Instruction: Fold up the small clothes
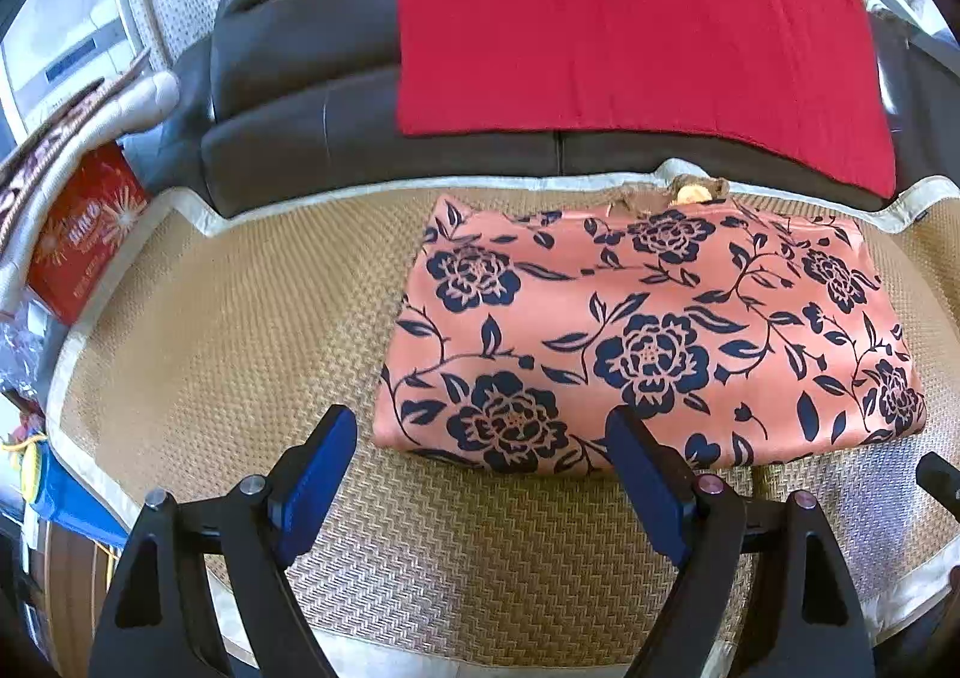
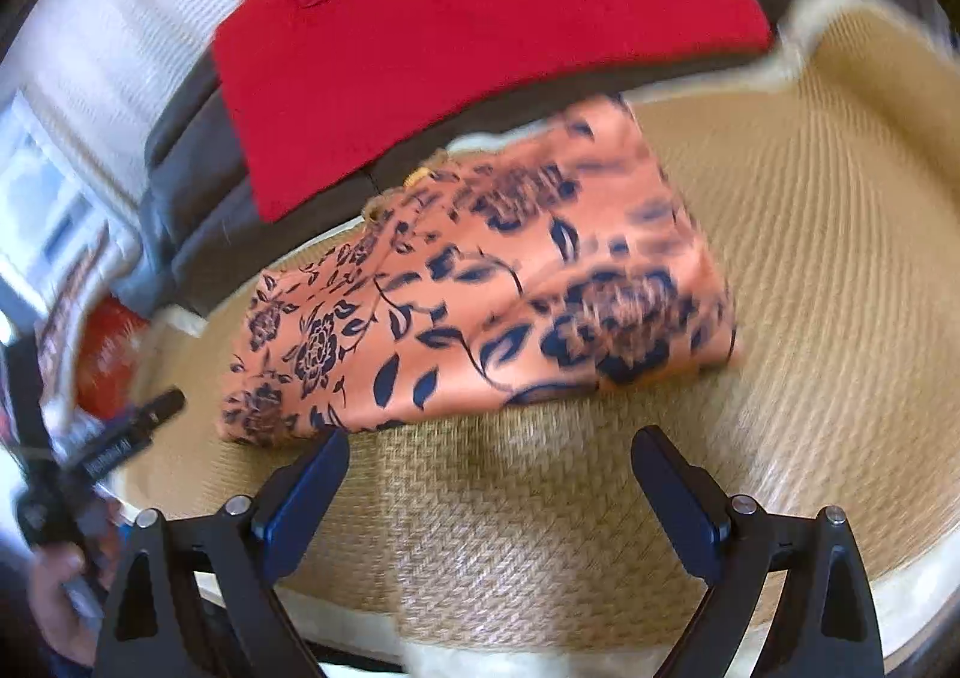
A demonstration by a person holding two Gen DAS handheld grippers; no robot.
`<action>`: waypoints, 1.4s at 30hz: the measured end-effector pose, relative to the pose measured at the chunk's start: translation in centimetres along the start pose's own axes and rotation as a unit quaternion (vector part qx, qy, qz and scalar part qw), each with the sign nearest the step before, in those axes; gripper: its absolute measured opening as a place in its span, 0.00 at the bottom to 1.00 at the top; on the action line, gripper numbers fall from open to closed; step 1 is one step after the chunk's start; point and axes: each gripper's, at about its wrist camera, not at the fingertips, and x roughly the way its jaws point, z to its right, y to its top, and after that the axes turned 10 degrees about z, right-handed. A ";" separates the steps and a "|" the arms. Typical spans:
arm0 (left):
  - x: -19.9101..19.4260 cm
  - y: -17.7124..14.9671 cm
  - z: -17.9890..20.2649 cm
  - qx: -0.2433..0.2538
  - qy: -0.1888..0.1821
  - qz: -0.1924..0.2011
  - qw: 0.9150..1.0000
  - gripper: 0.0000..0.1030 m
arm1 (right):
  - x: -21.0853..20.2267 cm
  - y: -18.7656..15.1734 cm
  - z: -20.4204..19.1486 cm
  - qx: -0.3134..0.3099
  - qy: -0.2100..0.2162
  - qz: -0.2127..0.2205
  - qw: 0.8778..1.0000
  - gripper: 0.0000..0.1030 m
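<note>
A folded orange garment with dark blue flowers [image 1: 648, 330] lies flat on a woven straw mat [image 1: 240, 354]; the right wrist view shows the same garment [image 2: 480, 288], blurred. My left gripper [image 1: 486, 432] is open, its blue pads just short of the garment's near edge, nothing between them. My right gripper [image 2: 489, 450] is open too, hovering over bare mat [image 2: 810, 258] in front of the garment's near edge. At the left edge of the right wrist view, a hand [image 2: 54, 594] holds the left gripper's body [image 2: 120, 438].
A red cloth [image 1: 630, 18] drapes over a dark leather sofa back [image 1: 300, 78] behind the mat. A red box [image 1: 84, 234] and a blue item [image 1: 78, 504] sit off the mat's left edge. The mat has a pale cloth border [image 1: 420, 183].
</note>
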 end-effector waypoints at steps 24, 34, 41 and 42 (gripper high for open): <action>7.1 -0.4 3.0 -0.023 -0.052 -0.059 0.997 0.83 | 3.9 4.5 8.6 0.237 0.064 0.053 0.968 0.10; 8.2 0.5 6.8 0.002 -0.085 -0.038 0.996 0.83 | 3.1 4.6 10.9 0.187 0.022 0.027 0.982 0.69; 11.6 -0.1 9.9 0.040 -0.083 -0.076 0.993 0.83 | 4.7 11.4 11.4 0.161 0.081 0.027 0.983 0.69; 11.9 -0.1 10.0 0.036 -0.082 -0.079 0.993 0.83 | 6.0 12.6 11.2 0.157 0.092 0.014 0.983 0.69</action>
